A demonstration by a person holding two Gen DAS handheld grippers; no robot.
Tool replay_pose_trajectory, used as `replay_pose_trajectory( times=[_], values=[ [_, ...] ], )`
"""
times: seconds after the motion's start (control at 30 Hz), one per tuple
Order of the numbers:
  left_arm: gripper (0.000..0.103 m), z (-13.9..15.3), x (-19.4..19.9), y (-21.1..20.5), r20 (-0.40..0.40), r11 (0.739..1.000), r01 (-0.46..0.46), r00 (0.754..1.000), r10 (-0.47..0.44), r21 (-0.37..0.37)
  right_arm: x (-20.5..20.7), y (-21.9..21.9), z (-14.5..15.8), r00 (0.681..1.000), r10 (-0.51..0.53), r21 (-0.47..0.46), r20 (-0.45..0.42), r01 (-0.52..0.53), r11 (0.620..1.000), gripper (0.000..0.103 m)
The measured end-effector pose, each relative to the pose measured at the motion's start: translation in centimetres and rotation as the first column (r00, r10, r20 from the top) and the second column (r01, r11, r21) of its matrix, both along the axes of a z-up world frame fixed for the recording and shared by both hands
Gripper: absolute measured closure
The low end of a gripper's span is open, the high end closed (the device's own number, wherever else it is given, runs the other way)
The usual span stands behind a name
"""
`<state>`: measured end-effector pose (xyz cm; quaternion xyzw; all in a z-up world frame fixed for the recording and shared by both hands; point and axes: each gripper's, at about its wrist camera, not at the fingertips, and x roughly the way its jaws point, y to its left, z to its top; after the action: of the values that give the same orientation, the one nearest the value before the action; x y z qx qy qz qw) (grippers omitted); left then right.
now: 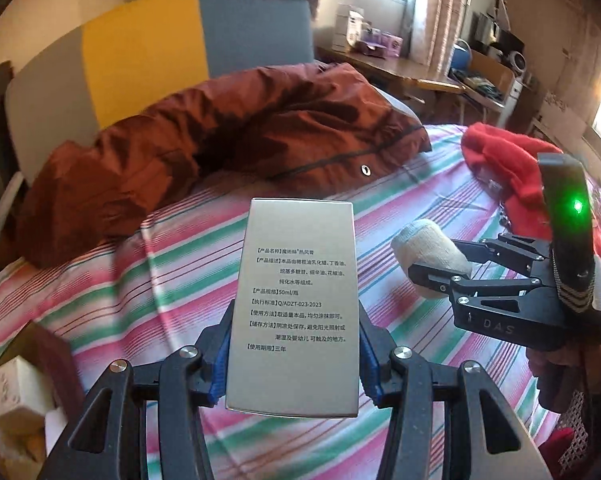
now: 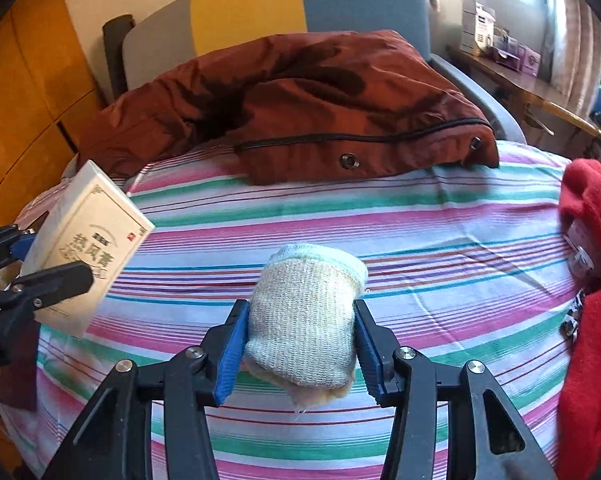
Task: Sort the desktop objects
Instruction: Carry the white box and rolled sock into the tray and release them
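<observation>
The left gripper (image 1: 294, 364) has its jaws clamped on the narrow sides of a tall silver cardboard box printed with black text (image 1: 296, 304), held upright and clear of the striped bed sheet (image 1: 180, 272), likely so it can be carried off to its sorting spot. To its right, the right gripper (image 2: 300, 344) pinches a rolled cream knitted sock bundle (image 2: 304, 320) between blue pads, squeezing the soft roll so it stays together above the bed. Beyond both jaws lies a crumpled rust-brown jacket (image 2: 320, 100); right of them, a red fleece garment (image 2: 592, 280) lies on the bed, not gripped.
</observation>
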<state>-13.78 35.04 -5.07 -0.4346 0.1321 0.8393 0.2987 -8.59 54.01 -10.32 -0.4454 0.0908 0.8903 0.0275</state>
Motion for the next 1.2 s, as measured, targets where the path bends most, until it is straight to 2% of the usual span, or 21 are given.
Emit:
replay_pose_trajectory(
  times=[0.47,0.83,1.2],
  values=[
    [0.051,4.6,3.1,-7.0,-0.098,0.990,-0.125,0.987,0.130,0.057,0.6,-3.6,0.8,0.997,0.080,0.000,-0.008,-0.080,0.997,0.052],
    [0.051,5.4,4.8,-11.8,-0.107,0.978,-0.188,0.975,0.197,0.087,1.8,-6.8,1.4,0.994,0.112,-0.010,0.003,-0.112,0.994,0.052],
    [0.051,5.5,6.7,-15.5,-0.120,0.968,-0.228,0.964,0.239,0.103,3.6,-11.6,2.9,0.988,0.152,-0.038,-0.030,-0.153,0.987,0.052]
  ],
)
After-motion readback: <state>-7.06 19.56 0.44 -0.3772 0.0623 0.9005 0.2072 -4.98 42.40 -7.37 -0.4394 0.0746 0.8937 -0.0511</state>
